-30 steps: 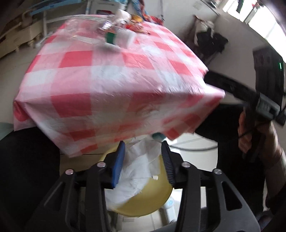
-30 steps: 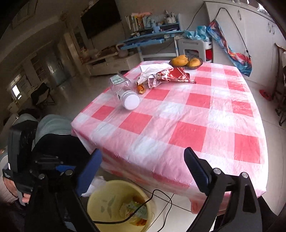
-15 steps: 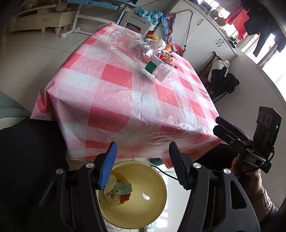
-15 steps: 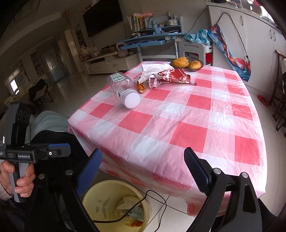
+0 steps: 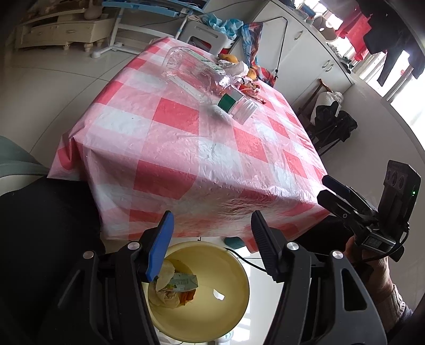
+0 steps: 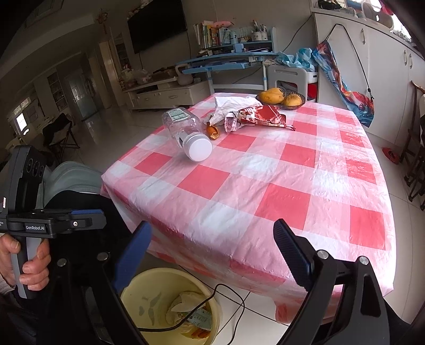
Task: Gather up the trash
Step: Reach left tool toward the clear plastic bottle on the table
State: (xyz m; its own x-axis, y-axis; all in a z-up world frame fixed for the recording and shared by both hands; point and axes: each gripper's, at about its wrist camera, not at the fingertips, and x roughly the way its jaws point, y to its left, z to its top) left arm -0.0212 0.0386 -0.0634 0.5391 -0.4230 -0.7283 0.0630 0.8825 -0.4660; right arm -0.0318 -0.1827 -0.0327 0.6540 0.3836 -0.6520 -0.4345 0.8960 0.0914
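Left gripper parted, empty, above round yellow plastic bin; crumpled paper trash lies inside, half hidden by its blue finger. Right gripper wide, empty. Clear plastic jar lies sideways on checked worktop.

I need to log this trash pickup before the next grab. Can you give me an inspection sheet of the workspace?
Surface: table under a red-and-white checked cloth.
Job's things: clear plastic jar on its side; white bag, red wrappers, orange peel; yellow bin on the floor holds trash.
Clutter: bowl of mangoes.
Grippers: left gripper and right gripper open, empty.
Cables: black cable over the bin rim.
Surroundings: blue desk, television, white cabinets.
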